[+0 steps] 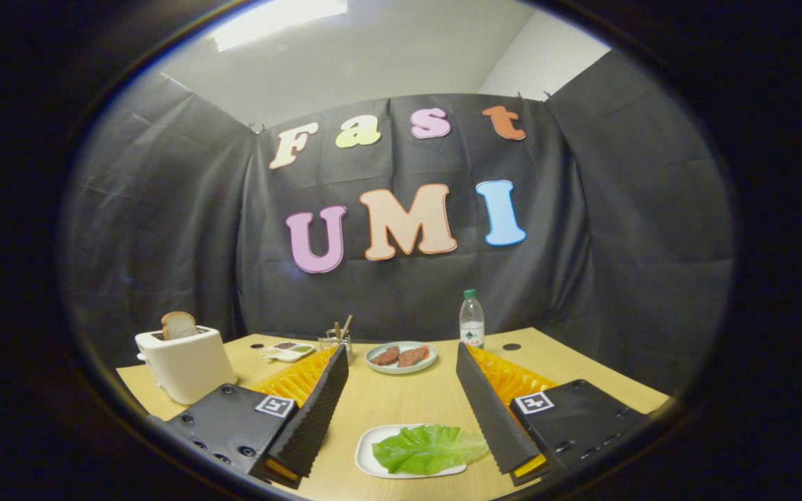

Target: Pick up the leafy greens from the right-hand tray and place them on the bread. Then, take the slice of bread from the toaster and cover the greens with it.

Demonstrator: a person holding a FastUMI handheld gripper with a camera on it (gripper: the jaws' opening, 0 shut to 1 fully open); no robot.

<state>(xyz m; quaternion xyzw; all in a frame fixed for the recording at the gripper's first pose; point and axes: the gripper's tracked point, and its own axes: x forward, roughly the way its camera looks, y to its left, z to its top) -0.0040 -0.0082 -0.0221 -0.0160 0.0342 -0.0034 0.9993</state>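
Green leaf (430,449) lies on a small white tray (367,456) right by the camera, low down between the two fingers. One end of the leaf sticks out over the tray's edge, toward the right finger. The gripper (402,410) hangs above the table (401,400) and looks flat across it. Its fingers are spread wide apart and hold nothing. The leaf and tray sit in the gap between them, not touching either one.

Beyond the fingertips there is a bare patch of table, then a round plate (401,357) with two brownish pieces of food (401,355) on it. A water bottle (471,319) stands just behind the plate, near the back wall. Off to the left stands a white toaster (185,363) close to the table's left edge, with a slice of bread (179,325) poking up out of its top. Between the toaster and the plate are a small dish (288,351) and a little holder with sticks (340,335).
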